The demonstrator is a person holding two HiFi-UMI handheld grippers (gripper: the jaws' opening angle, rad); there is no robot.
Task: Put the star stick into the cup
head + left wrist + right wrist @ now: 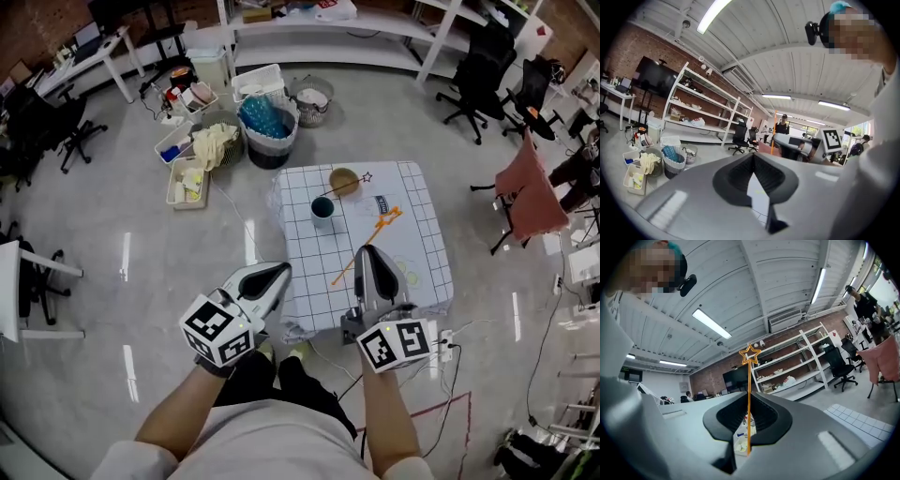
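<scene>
My right gripper (366,250) hangs over the near part of the grid-cloth table (417,258), shut on an orange star stick (343,274) that lies slantwise across its tips. In the right gripper view the stick (749,394) rises between the closed jaws of that gripper (748,405), star on top. The dark blue cup (322,208) stands further back on the table, apart from the stick, and a thin dark star stick (349,186) leans out of it. My left gripper (280,271) is shut and empty at the table's near left edge; its own view (755,161) shows only the room.
A wooden bowl (344,180) sits behind the cup and a small card (384,204) to its right. Baskets and bins (267,127) crowd the floor beyond the table. A power strip (446,342) with cables lies at the near right corner. Office chairs (487,70) stand far right.
</scene>
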